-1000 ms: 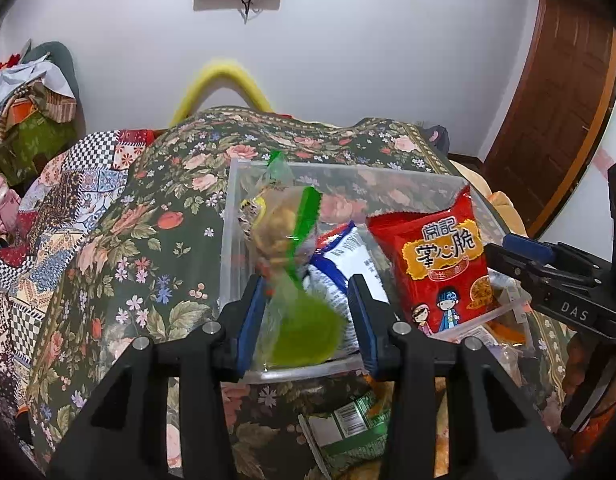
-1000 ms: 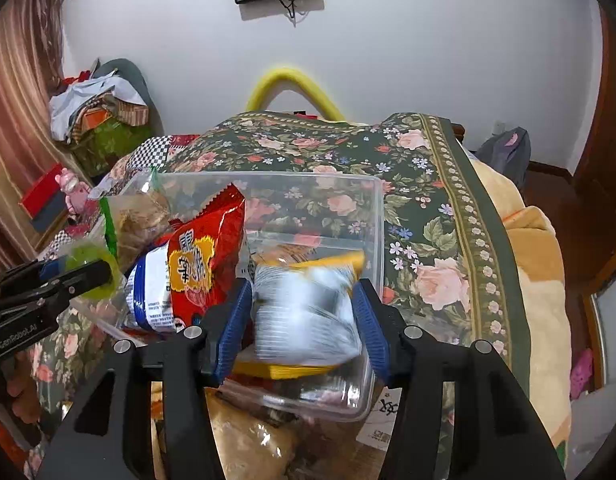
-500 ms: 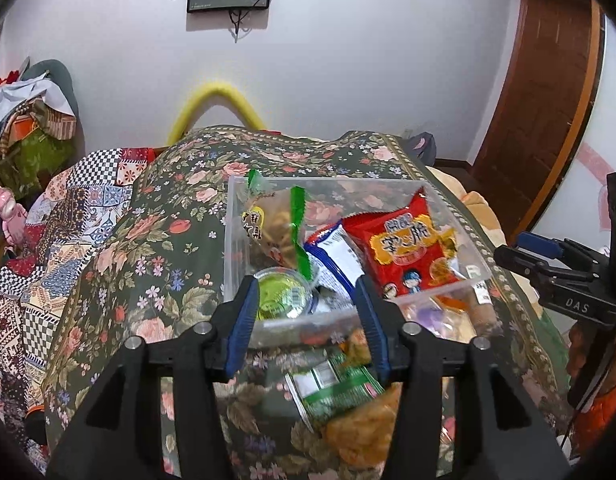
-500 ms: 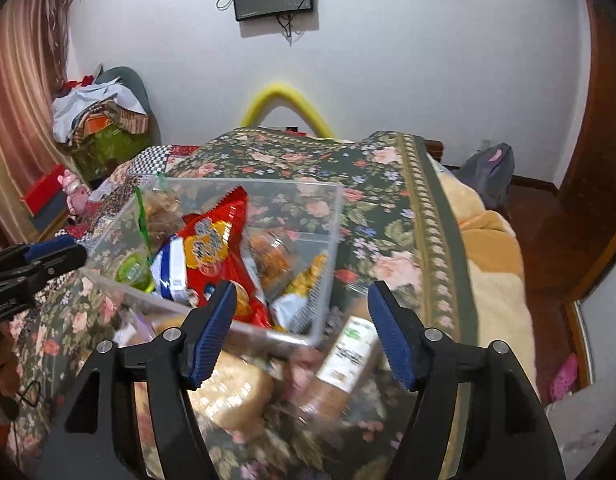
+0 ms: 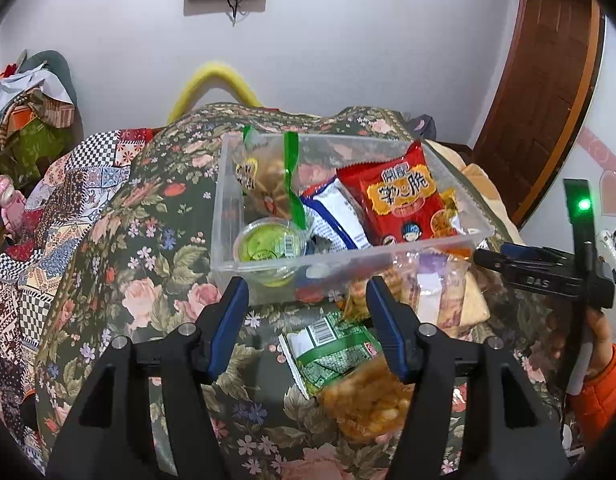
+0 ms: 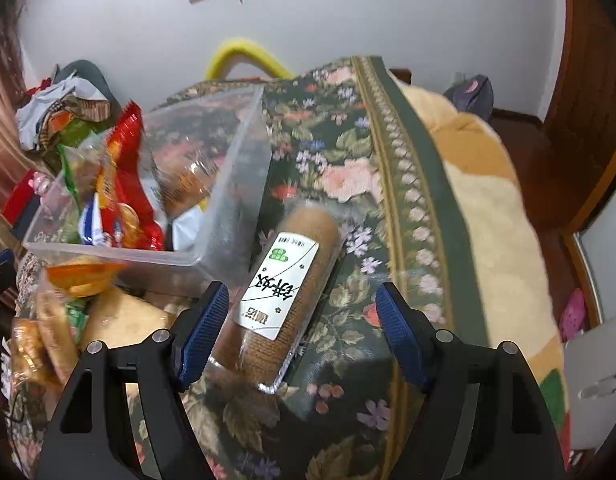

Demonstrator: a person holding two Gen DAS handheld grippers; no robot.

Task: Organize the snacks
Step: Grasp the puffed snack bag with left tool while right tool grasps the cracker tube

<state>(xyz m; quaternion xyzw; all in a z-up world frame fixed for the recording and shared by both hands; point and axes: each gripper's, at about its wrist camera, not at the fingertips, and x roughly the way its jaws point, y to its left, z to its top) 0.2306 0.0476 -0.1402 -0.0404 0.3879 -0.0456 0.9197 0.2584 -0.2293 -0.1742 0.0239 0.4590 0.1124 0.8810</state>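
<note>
Snacks (image 5: 400, 204) blurred behind bin wall (image 5: 348, 268), left claw (image 5: 308, 300) and right claw (image 6: 302, 308) agape, empty.

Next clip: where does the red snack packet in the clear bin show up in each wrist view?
Left wrist view: the red snack packet stands right of centre, in the right half of the clear bin, beyond the open left claw.
Right wrist view: it is upper left, seen edge-on, blurred, above the open right claw.
Shared landmark: the yellow arch at the wall.
</note>
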